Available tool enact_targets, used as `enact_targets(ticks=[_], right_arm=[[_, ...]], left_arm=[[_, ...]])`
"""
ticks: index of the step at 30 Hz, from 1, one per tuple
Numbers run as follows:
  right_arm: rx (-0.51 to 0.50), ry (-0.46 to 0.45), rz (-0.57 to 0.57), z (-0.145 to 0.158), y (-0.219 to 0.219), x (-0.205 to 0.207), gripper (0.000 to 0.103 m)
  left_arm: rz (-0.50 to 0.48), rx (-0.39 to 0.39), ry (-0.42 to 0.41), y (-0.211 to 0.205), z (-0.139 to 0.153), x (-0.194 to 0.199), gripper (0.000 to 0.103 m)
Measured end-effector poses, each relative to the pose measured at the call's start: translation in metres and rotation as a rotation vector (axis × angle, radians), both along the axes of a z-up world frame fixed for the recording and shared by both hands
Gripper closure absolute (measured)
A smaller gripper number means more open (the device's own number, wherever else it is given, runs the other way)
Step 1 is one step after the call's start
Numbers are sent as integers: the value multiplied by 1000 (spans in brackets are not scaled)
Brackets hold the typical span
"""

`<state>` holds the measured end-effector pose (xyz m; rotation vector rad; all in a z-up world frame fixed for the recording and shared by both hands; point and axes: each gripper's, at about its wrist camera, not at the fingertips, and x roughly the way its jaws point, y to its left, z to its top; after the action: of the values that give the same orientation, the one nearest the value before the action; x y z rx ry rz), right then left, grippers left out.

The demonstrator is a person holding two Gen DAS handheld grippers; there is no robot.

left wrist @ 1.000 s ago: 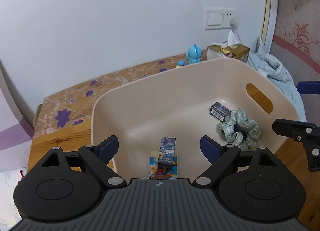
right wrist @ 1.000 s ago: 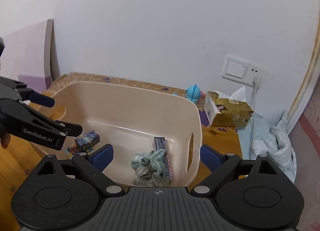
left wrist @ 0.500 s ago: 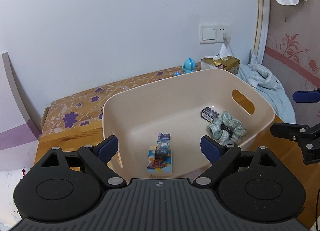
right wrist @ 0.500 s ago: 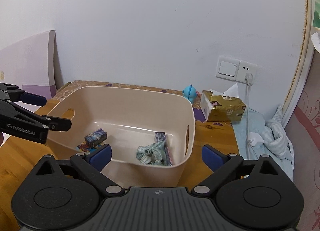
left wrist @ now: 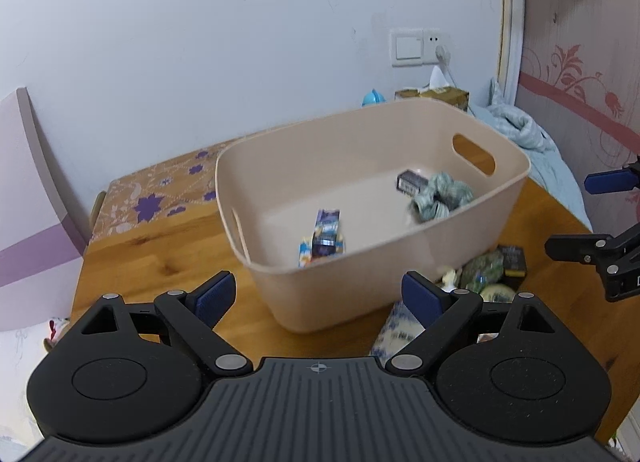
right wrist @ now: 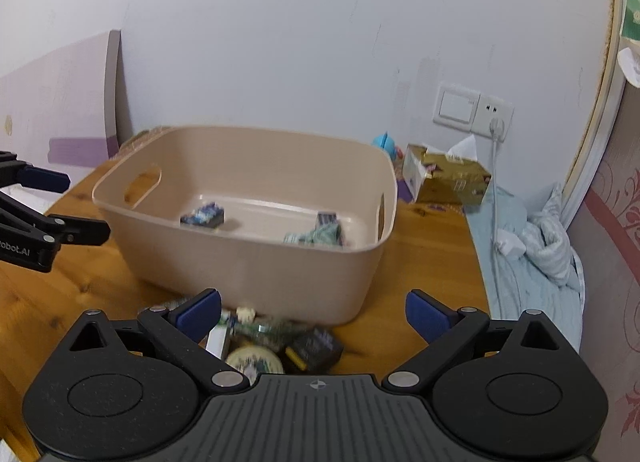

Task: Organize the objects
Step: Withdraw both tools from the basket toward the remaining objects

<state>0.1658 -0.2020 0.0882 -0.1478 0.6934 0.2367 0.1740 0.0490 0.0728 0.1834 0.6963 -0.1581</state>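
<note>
My wide-open, empty right gripper [right wrist: 312,312] hangs just above the loose clutter pile [right wrist: 276,338] fronting the beige plastic tub [right wrist: 248,262], nearer than my equally open left gripper [left wrist: 318,298].

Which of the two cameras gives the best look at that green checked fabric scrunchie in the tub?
The left wrist view: it looks down into the beige plastic tub, so the green checked fabric scrunchie shows nearly whole beside a small dark box. The right wrist view sits lower; the tub's near wall hides most of the scrunchie.
</note>
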Motion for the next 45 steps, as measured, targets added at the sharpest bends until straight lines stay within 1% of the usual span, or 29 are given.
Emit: enact_targets(ticks=[3,7,13,18,24,27,33,37,40,43,45], right_arm=[[-3,19,0,-10,0,-4,0],[-6,58,1,-25,0,-8,0],[-1,114,3,-47,1,-11,0],[-9,155,0,-65,2,-12,0],[-16,186,-13,-78,3,-11,0],[-14,203,-12,-83,2,-8,0],[-26,212,-19,-93,2,-4,0],[21,179,-37,-96,-2,-1,0],[28,168,-47,-99,-1,1,0],[21,174,-45,-104,2,3,0],[12,162,-41,-106,5,4,0]], left_arm=[[15,-10,5,5,-11,-5,11],[28,-28,20,11,-26,-11,11],[43,-26,35,11,-44,-15,11],[25,-35,71,7,-62,-16,11],[-2,-21,87,-6,-80,-16,11],[-20,-36,103,-12,-87,-15,11],[-52,-53,114,-20,-97,-9,11],[-66,-82,127,-20,-106,-1,11],[-67,-91,140,-21,-112,6,11],[-74,-91,128,-25,-115,9,11],[-82,-77,119,-28,-118,10,11]])
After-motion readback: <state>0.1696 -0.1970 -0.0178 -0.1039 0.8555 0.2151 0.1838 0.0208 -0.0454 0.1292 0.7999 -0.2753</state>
